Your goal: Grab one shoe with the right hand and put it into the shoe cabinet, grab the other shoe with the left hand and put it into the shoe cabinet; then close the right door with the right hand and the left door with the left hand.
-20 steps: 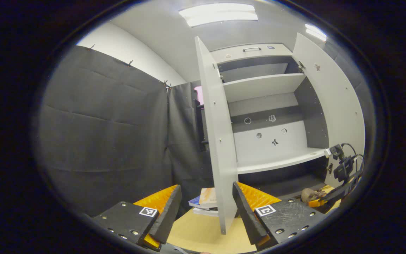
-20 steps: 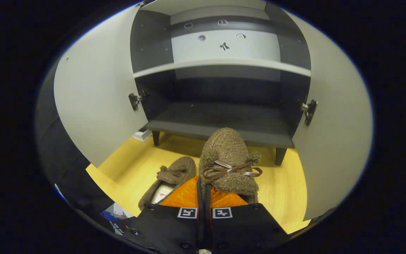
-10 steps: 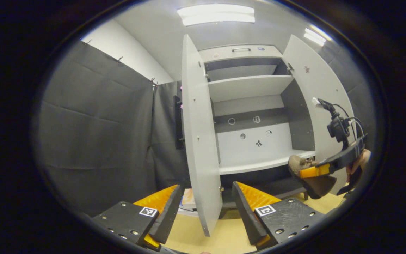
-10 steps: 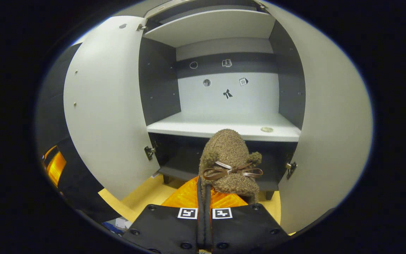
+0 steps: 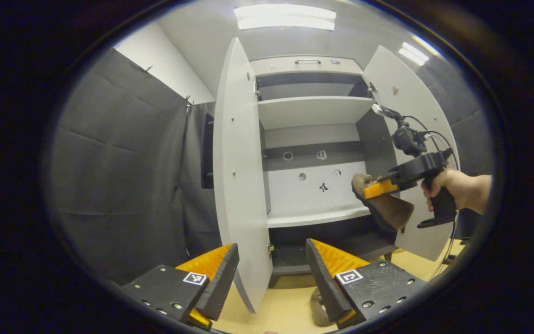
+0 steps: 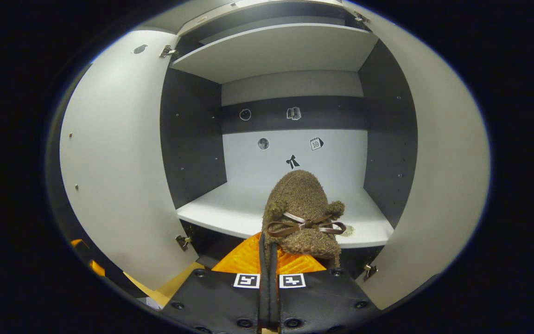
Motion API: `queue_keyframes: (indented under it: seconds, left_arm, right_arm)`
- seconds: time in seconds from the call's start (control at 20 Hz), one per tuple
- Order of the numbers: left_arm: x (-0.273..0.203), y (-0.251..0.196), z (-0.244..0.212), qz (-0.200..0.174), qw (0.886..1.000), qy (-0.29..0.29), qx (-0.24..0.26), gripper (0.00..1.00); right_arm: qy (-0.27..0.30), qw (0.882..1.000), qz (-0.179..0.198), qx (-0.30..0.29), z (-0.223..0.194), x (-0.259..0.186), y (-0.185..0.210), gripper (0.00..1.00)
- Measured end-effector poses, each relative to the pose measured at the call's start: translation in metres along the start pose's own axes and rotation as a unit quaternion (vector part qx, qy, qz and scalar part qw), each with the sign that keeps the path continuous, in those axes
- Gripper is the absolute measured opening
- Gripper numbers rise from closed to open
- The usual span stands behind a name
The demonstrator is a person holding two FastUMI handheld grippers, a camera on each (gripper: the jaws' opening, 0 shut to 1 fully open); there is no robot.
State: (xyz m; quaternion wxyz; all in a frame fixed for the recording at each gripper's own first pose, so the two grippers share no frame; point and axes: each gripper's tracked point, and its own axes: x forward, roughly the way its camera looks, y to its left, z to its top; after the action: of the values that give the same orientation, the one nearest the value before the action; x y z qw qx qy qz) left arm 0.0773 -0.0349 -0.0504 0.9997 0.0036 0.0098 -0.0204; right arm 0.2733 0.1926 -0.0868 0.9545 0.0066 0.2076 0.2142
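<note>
The brown fuzzy shoe [image 6: 301,211] is clamped at its heel between the right gripper's [image 6: 269,260] closed fingers, toe forward, raised before the shoe cabinet's [image 6: 390,139] middle shelf [image 6: 230,211]. Both doors stand wide. The left gripper [image 5: 271,273] hangs with fingers apart, the other shoe [image 5: 318,308] on the floor beneath.

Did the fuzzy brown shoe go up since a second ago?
Yes. The brown shoe, clamped in the right gripper, rose from floor height to the white middle shelf of the cabinet.
</note>
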Motion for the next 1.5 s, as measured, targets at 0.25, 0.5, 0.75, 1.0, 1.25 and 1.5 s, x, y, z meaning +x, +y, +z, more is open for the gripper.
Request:
queue_keyframes:
  seconds: [0.25, 0.5, 0.75, 1.0, 1.25, 1.5]
  left_arm:
    - [0.012, -0.011, -0.005, -0.03, 0.999, -0.002, -0.011, 0.92]
    - [0.023, -0.015, -0.015, -0.05, 0.999, 0.01, -0.018, 0.92]
    - [0.029, -0.016, -0.022, -0.058, 0.998, 0.017, -0.02, 0.92]
    - [0.033, -0.012, -0.022, -0.055, 0.998, 0.018, -0.022, 0.84]
    - [0.035, -0.014, -0.019, -0.058, 0.998, 0.013, -0.025, 0.84]
    - [0.037, -0.025, -0.027, -0.071, 0.997, 0.025, -0.036, 0.92]
  right_arm:
    - [-0.012, 1.0, -0.02, 0.01, 0.04, 0.045, -0.017, 0.01]
    - [0.01, 0.999, -0.047, 0.006, 0.053, 0.1, -0.037, 0.02]
    - [0.061, 0.995, -0.068, 0.03, 0.046, 0.148, -0.057, 0.02]
    - [0.134, 0.986, -0.056, 0.084, 0.028, 0.164, -0.054, 0.05]
    - [0.179, 0.98, -0.031, 0.084, 0.018, 0.158, -0.043, 0.3]
    - [0.146, 0.987, -0.011, 0.072, 0.04, 0.119, -0.031, 0.97]
